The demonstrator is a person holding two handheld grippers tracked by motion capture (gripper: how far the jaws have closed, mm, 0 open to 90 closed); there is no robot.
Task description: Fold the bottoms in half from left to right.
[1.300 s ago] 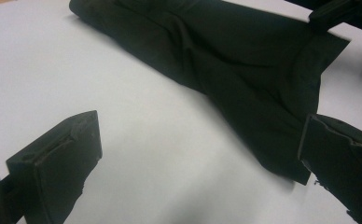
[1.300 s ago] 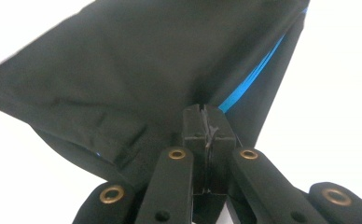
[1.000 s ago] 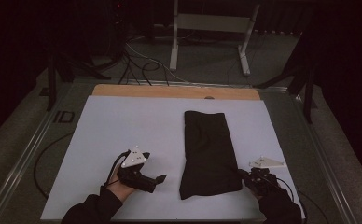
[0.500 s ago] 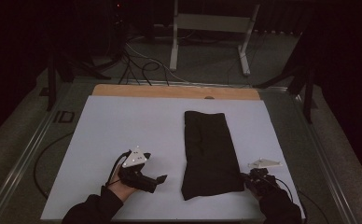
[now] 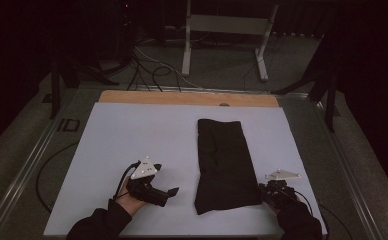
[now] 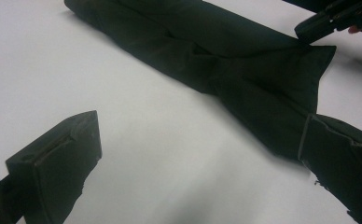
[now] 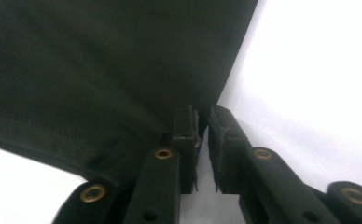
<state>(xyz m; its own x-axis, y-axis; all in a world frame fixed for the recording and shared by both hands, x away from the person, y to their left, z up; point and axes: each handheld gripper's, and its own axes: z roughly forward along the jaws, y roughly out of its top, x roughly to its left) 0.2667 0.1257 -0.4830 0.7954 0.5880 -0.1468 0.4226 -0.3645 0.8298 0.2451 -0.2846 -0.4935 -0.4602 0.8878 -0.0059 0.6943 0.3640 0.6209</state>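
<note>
White table [image 5: 132, 130], high view: folded black cloth [image 5: 224, 160] right of centre, both grippers at near end. Left gripper [image 6: 193, 154] view: jaws wide apart, empty. Right gripper [image 7: 202, 126] view: jaws just parting, thin gap at cloth's corner, grip apparently released. Judgement: fold step closing; next, withdraw clear.

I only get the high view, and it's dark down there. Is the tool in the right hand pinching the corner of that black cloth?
Observer: No. In the right gripper view, the right gripper has a narrow gap between its fingers, which have just been opening. The corner of the black cloth sits at their tips, not clamped.
Operator: What shows through that gap?
Observer: The white table, lower down between the fingers.
Operator: And the other tool?
Observer: In the left gripper view, the left gripper has its fingers spread wide, with bare table between them.
Operator: Is the cloth a single flat sheet?
Observer: No. In the left gripper view it is folded in thick layers, with one pointed corner sticking out.
</note>
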